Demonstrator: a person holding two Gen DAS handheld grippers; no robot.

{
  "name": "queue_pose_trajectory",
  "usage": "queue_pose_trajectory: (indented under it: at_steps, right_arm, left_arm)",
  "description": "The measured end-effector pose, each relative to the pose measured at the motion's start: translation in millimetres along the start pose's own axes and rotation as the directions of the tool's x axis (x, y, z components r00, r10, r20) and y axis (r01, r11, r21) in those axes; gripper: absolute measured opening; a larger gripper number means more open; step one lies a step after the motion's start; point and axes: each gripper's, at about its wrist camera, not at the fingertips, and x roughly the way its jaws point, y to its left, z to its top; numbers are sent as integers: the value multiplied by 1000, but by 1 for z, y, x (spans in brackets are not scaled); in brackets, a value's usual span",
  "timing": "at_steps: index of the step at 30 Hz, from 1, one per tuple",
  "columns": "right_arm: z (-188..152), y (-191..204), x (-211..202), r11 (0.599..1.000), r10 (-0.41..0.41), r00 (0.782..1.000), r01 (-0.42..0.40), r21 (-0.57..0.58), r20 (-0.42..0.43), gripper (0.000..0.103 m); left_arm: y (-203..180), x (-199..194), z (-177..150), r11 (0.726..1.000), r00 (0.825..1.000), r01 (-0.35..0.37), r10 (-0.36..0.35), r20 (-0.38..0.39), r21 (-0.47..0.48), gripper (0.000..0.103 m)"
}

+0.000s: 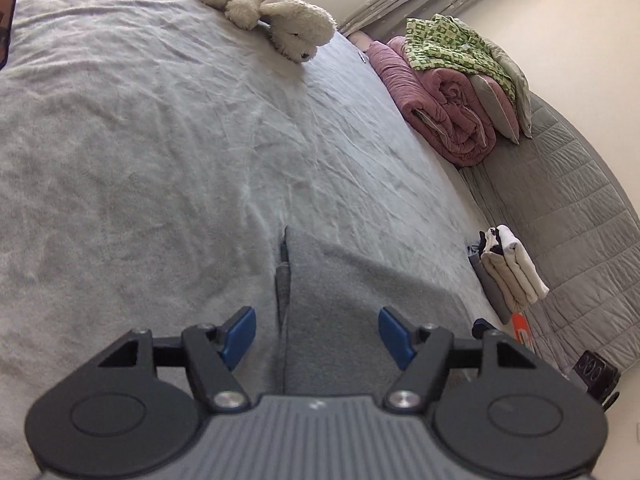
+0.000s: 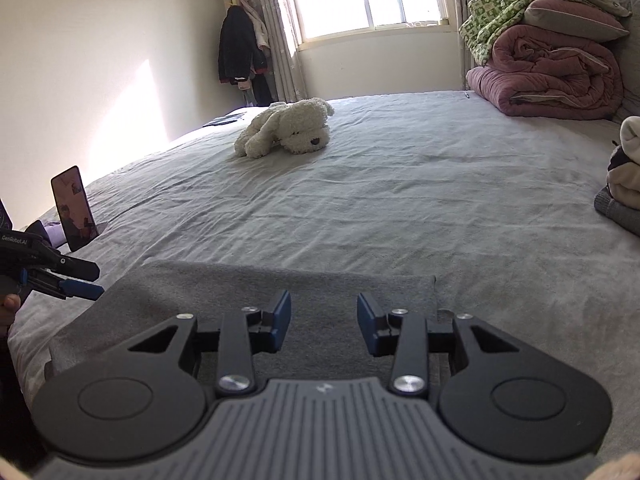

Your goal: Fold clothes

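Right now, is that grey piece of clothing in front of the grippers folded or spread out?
Folded. The grey garment lies as a flat rectangle on the bed sheet, and stacked layers show along its edge.

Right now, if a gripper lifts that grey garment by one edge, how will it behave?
The grey garment lies flat and layered on the bed, so it would probably droop and unfold rather than hold shape. It looks thick and fleecy, so likely grippy, not slippery. Both the left gripper and right gripper are open.
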Motion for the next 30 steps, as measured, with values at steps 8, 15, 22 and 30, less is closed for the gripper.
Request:
queue_pose_trajectory:
  at_steps: [8, 15, 22, 30]
  right_arm:
    - [6, 25, 8, 992, 121, 992, -121, -16, -36, 41]
    - [5, 45, 18, 985, 163, 984, -167, -46, -72, 41]
    - [5, 58, 26, 980, 184, 979, -190, -57, -91, 41]
    - [8, 66, 31, 974, 206, 972, -215, -68, -112, 34]
  left_arm:
    - [16, 11, -6, 985, 989, 82, -99, -112, -149, 66]
    - [6, 24, -14, 988, 983, 98, -115, -143, -118, 66]
    - [1, 30, -20, 990, 983, 98, -112, -145, -104, 59]
    - [7, 28, -21, 990, 984, 97, -111, -139, -104, 49]
